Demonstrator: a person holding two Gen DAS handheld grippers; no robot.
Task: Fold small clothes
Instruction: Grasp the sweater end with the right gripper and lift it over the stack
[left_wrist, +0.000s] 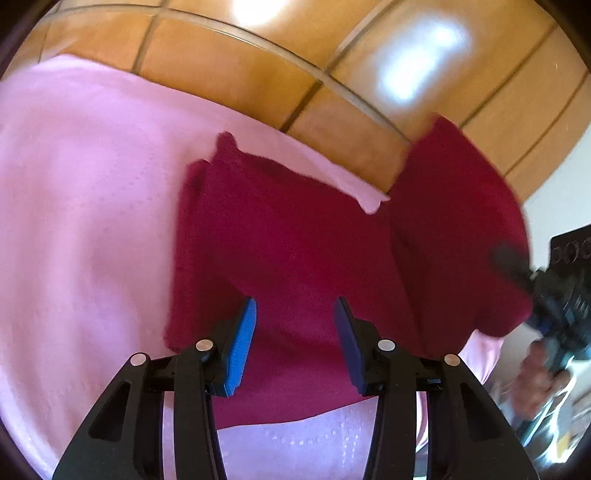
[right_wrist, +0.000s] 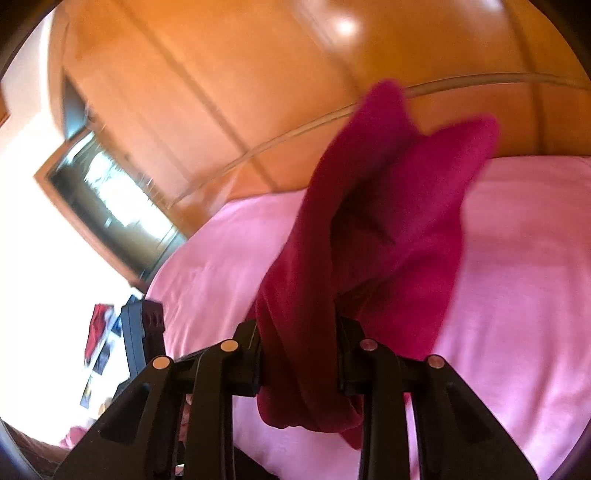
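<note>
Dark red knit garment lying partly flat on a pink blanket, one end bunched and lifted clear, right gripper clamped on that thick fold, left gripper hovering above the flat part, jaws apart, holding nothing, wood-panelled wall behind

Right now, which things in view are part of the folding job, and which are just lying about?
Part of the job:
- dark red garment, one end lifted
- right gripper, shut on a bunch of it
- left gripper, jaws apart over the cloth
- pink blanket, the surface underneath

Lying about:
- wooden wardrobe behind
- black box at the blanket's edge
- blurred clutter beyond it
</note>
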